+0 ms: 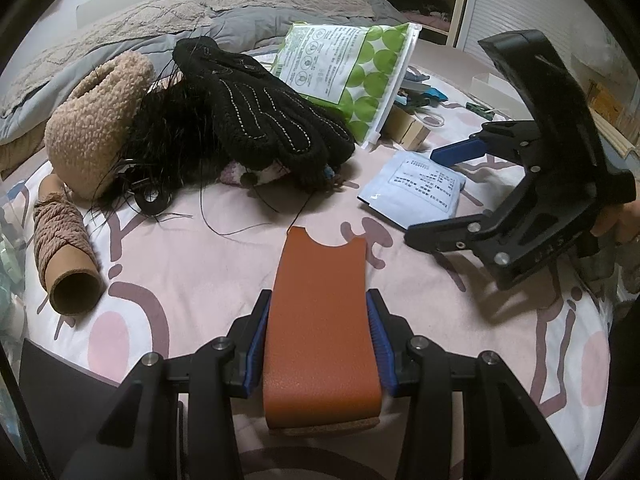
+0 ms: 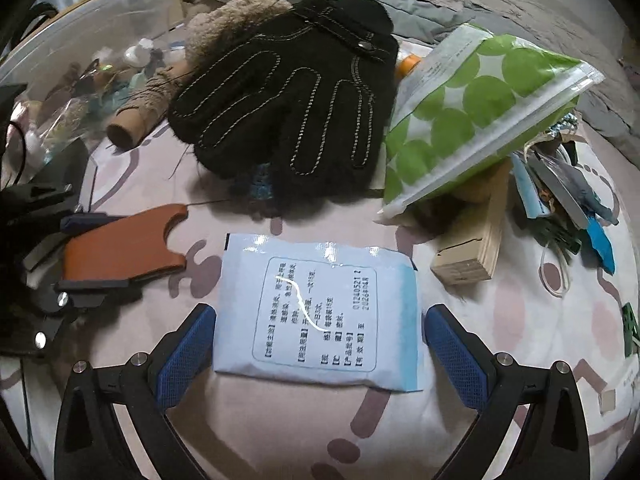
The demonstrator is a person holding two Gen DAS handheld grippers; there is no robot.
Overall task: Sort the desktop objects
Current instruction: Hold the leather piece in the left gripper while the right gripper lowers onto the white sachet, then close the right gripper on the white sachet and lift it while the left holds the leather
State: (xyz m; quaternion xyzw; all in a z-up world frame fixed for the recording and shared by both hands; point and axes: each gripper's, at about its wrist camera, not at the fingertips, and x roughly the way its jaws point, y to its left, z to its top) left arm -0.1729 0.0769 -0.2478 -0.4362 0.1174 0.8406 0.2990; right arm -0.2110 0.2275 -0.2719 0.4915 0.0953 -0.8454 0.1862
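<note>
Left claw was clamped on an orange-brown leather piece, its blue pads pressed against both long edges, the notched end pointing away over the pink patterned bedsheet. Right claw stood wide open, low over a pale blue printed sachet that lay flat on the sheet between its blue fingers, which sat just beside the sachet's sides without gripping it. From the left wrist view the same sachet lay beyond the leather piece, with the right claw reaching in from the right side and part of a hand behind it. Farther back sat a black stitched glove on a heap with a tan fleecy item and black hair-like strands. A green dotted zip bag leaned against a wooden block, next to a tangle of small blue and dark items. A cardboard tube wound with brown cord lay on the sheet at the left, well apart from the sachet
</note>
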